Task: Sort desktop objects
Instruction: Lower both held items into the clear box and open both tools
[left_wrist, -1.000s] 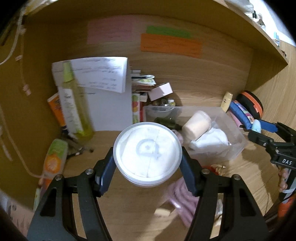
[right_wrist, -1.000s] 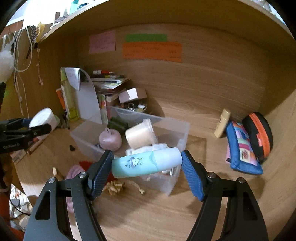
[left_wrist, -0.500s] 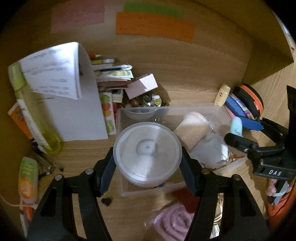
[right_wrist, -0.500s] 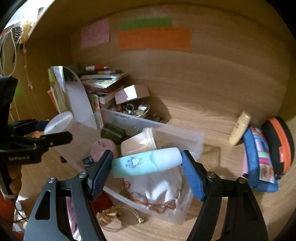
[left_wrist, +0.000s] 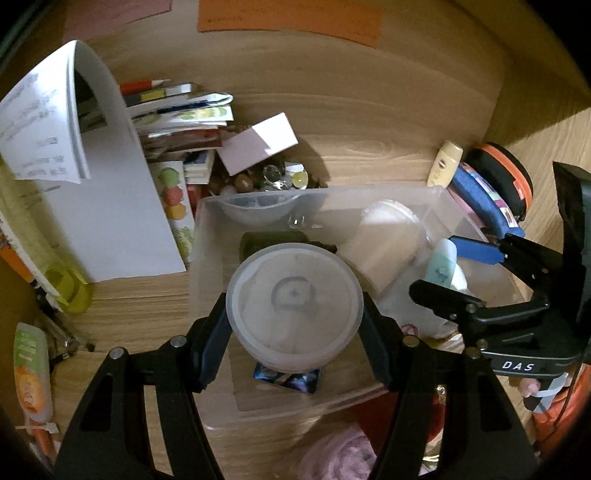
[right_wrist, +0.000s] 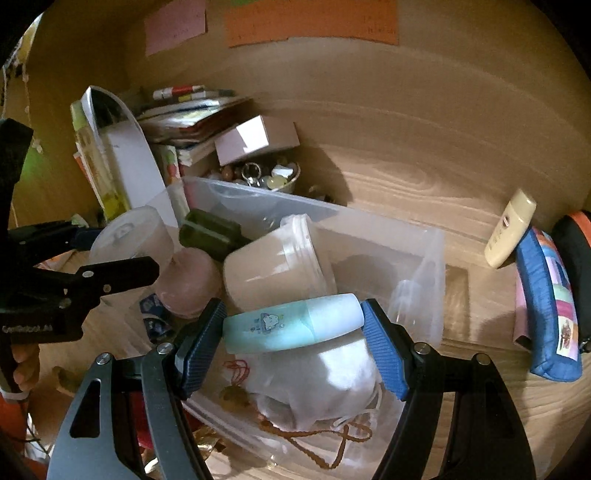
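So you've brought both hands in over the clear bin (left_wrist: 207, 229) in the last second. A moment back the left gripper (left_wrist: 295, 328) had its round tub (left_wrist: 293, 306) out over bare desk with the bin further off, and the right gripper (right_wrist: 291, 332) was hanging short of the near wall. Now both views look down into the bin, so you've basically gone from carrying to hovering over the drop spot. Grip hasn't changed on either side: your left jaws are clamped on the tub, pads pressing its sides, lid facing the camera, and your right jaws are clamped on the pale blue bottle (right_wrist: 291, 326), held crossways by its ends. In the left view the tub sits over the near-left part of the bin, above a small dark packet (left_wrist: 286, 378) on the bin floor. The bottle hangs over the white cloth bag (right_wrist: 325, 380) at the near end, just in front of the beige jar (right_wrist: 273, 269) lying on its side. There's also a pink thing (right_wrist: 188, 280) and a dark green thing (right_wrist: 210, 230) in there, so it's getting crowded. My read is that the next bit is just lowering and letting go, and you've got two things going in side by side, with your grippers near each other. Neither item is resting on anything yet as far as I can tell. The cream tube (right_wrist: 511, 232) and pencil case (right_wrist: 550, 302) off to the right still sit outside the bin.
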